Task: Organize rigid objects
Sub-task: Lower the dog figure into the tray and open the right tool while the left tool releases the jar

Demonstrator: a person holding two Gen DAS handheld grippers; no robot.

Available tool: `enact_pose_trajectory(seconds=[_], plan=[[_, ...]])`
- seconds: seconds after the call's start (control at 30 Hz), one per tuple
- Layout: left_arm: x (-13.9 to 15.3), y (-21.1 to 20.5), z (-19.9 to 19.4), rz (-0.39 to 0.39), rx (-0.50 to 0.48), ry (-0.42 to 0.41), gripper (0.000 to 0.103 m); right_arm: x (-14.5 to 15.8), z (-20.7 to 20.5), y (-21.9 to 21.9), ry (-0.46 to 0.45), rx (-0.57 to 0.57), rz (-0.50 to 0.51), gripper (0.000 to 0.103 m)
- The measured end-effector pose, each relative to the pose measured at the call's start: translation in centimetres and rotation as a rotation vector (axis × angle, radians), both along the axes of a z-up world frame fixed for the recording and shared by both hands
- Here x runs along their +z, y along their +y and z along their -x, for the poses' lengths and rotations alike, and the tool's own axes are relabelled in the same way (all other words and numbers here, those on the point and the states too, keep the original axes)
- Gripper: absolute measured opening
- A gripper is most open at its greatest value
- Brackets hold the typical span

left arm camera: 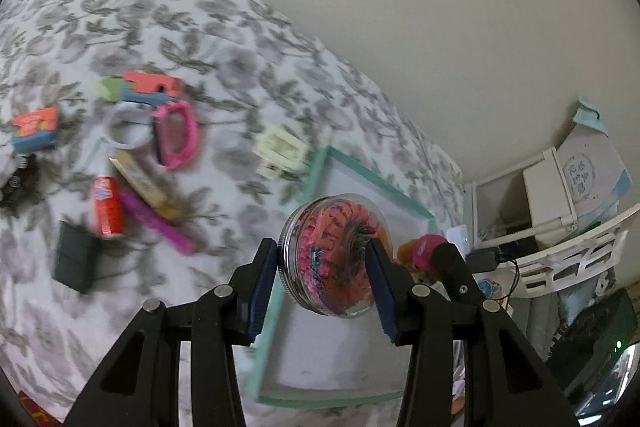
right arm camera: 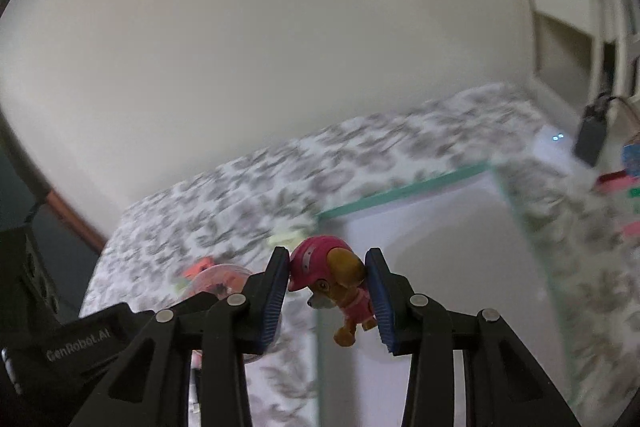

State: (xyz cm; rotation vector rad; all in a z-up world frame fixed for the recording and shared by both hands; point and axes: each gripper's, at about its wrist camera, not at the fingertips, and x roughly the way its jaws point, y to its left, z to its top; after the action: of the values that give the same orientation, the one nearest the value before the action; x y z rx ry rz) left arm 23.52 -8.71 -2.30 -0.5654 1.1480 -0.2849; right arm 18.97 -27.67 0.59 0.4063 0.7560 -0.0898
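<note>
1. Our left gripper (left arm camera: 324, 259) is clamped on a clear round case (left arm camera: 330, 255) packed with pink and orange bands, held on edge between both pads above the near-left rim of the green-edged tray (left arm camera: 316, 171).
2. Our right gripper (right arm camera: 328, 291) is clamped on a toy pup (right arm camera: 334, 279) with a pink helmet, over the tray's (right arm camera: 400, 191) left edge.
3. Ahead-left of the left gripper, on the floral bedspread (left arm camera: 200, 27), lie a cream clip (left arm camera: 282, 149), a pink frame (left arm camera: 176, 135), a white ring (left arm camera: 126, 129), a red tube (left arm camera: 106, 207) and a black box (left arm camera: 76, 255).
4. In the right wrist view, the round case (right arm camera: 218, 279) sits just left of the right gripper.
</note>
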Motion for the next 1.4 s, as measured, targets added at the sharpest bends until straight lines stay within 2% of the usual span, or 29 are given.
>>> enact_pose_trajectory(seconds=[0.2,0.3,0.43,0.6,0.83,1.23,1.4], plan=[[-1.2,-4.1,-0.9,-0.003,-0.033,0.025,0.047,0.1,1.3,-4.3,0.005,-0.134,0.059,0.042],[-2.0,-5.7,-1.4,-0.020,-0.046,0.034,0.047,-0.5,1.7,-6.6,0.040,-0.212,0.083,0.042],[-3.2,-7.4,-1.6,-0.045,-0.092,0.030,0.047,-2.0,1.6,-8.4,0.095,-0.262,0.076,0.042],[-5.3,-8.8,-1.5,-0.117,-0.160,0.044,0.047,-4.7,0.8,-8.5,0.182,-0.249,0.093,0.042],[-6.3,-9.0,-1.6,-0.142,-0.195,0.047,0.046,-6.8,-0.2,-6.5,0.244,-0.165,0.137,0.042],[-5.0,-8.1,-1.5,-0.150,-0.188,0.005,0.048,-6.3,-0.5,-6.0,0.242,-0.141,0.118,0.042],[-3.7,-7.8,-1.4,-0.181,-0.179,-0.026,0.048,-4.8,-0.3,-5.7,0.201,-0.143,0.135,0.042]])
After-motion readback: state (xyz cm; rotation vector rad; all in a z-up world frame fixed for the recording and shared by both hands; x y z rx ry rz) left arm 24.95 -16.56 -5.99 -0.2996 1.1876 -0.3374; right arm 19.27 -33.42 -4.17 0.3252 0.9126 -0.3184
